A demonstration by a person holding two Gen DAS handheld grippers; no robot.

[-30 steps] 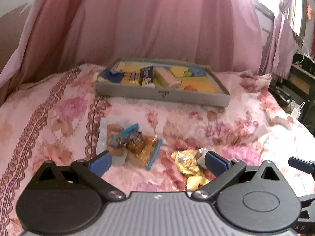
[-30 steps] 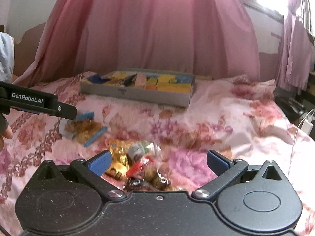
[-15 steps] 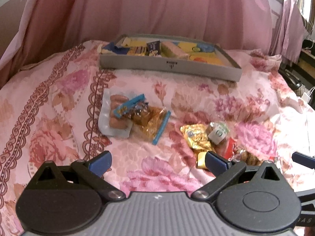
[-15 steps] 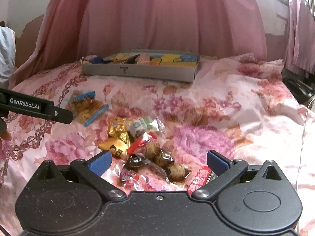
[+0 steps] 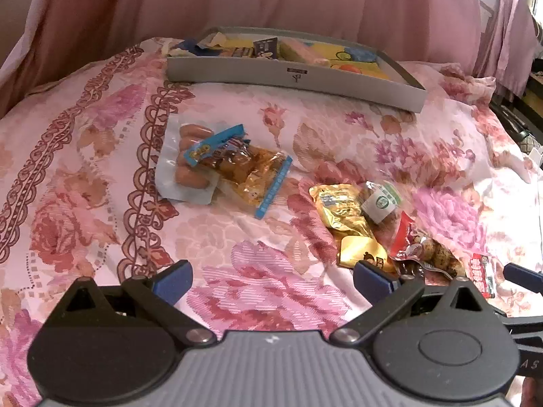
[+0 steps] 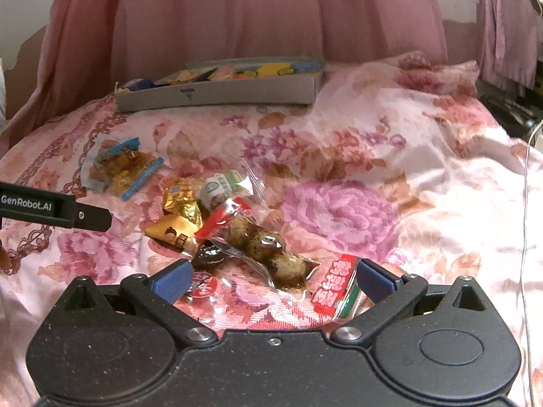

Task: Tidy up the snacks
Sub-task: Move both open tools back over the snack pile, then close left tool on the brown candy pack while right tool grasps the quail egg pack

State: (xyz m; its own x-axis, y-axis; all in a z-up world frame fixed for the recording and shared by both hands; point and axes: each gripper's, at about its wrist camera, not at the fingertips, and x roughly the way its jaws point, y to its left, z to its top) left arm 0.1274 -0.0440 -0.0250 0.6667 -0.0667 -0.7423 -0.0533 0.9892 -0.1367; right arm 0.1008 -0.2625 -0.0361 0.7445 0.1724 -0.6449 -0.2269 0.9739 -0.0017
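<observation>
While my left gripper (image 5: 271,279) hangs with its jaws spread wide and empty over the floral bedspread (image 5: 85,176), my right gripper (image 6: 271,279) does the same above a heap of loose snacks, nothing between its blue fingertips (image 6: 171,279). Directly ahead of the right one lies a clear vacuum pack of brown quail eggs (image 6: 264,240), flanked by a red-lettered packet (image 6: 336,290) just beside the right fingertip and a small dark sweet (image 6: 207,257) near the left one. Behind them sit a gold foil packet (image 6: 176,232), a second crinkled gold wrapper (image 6: 181,200) and a green-and-white labelled packet (image 6: 222,188), all bunched together and touching. Farther left, apart from that heap, a blue-edged pack of amber pieces (image 5: 251,173) overlaps a clear pack of sausages (image 5: 190,169). At the far edge of the bed, against the pink curtain (image 5: 271,0), a shallow grey box (image 5: 288,76) holds more snacks in yellow and blue wrappers.
</observation>
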